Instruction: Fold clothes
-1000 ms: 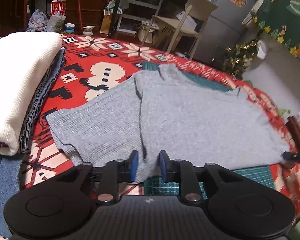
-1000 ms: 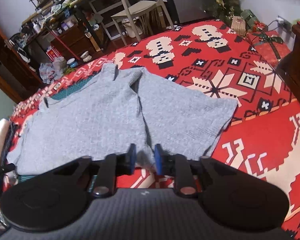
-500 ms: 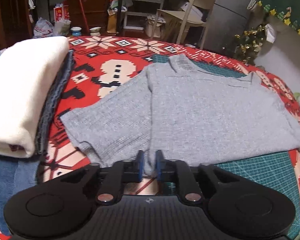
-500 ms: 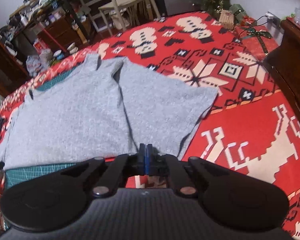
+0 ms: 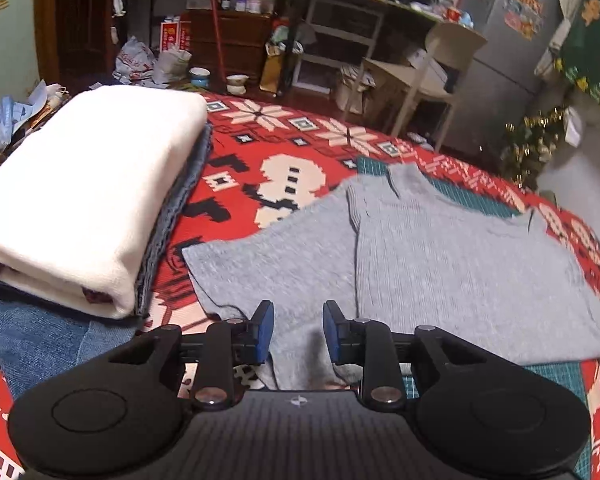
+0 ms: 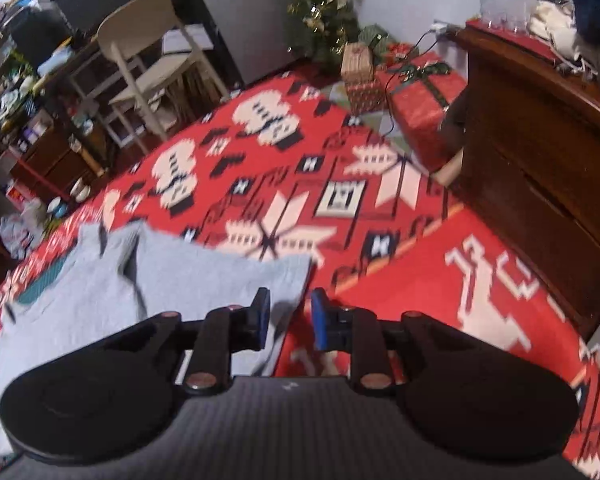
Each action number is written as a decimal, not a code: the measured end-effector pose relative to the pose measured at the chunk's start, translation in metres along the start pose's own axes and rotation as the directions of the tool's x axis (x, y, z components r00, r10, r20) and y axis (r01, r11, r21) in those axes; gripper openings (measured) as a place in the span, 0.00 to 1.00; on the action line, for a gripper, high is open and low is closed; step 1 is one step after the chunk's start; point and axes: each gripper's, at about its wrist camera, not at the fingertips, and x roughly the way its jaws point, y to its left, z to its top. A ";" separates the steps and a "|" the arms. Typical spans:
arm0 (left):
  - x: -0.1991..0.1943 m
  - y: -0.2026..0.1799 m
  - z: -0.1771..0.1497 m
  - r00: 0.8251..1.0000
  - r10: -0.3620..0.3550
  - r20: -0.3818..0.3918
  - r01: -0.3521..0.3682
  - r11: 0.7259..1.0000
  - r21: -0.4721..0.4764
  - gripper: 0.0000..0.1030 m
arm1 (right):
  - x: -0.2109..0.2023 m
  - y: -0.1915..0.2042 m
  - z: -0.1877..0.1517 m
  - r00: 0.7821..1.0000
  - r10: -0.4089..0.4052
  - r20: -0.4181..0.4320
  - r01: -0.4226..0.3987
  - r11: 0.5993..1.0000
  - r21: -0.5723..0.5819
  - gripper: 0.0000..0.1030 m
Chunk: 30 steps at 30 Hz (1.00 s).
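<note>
Both grippers opening over the grey knit top, nothing clamped.

Left gripper (image 5: 296,332) has its blue pads parting above the top's near hem, cloth lying slack below them; right gripper (image 6: 287,319) is parting too, over the sleeve's outer edge. I judge the grey knit top (image 5: 440,264) soft, light and limp: it will sag and stretch, so I would pinch hem corners or sleeve (image 6: 220,276) ends, through both layers. It lies flat at twelve o'clock from my left tool, partly on a green cutting mat (image 5: 552,376), over the red patterned blanket (image 5: 284,176). At ten o'clock, a folded white stack (image 5: 84,192). Beyond: chair (image 5: 428,76), shelves, wrapped gifts (image 6: 420,92), wooden cabinet (image 6: 540,168).
</note>
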 end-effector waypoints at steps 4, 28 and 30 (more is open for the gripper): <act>0.004 0.000 0.002 1.000 0.000 0.008 0.000 1.000 -0.008 0.27 | 0.013 0.002 0.004 1.000 -0.014 -0.004 0.013 1.000 -0.011 0.24; 0.012 -0.008 0.000 1.000 0.017 -0.007 -0.017 0.999 0.033 0.27 | -0.007 -0.006 0.003 1.000 -0.004 0.011 0.004 0.999 0.038 0.10; 0.012 -0.010 -0.001 1.000 0.011 -0.008 -0.010 0.999 0.041 0.27 | -0.017 -0.001 -0.003 0.999 0.043 -0.020 -0.042 0.998 0.038 0.11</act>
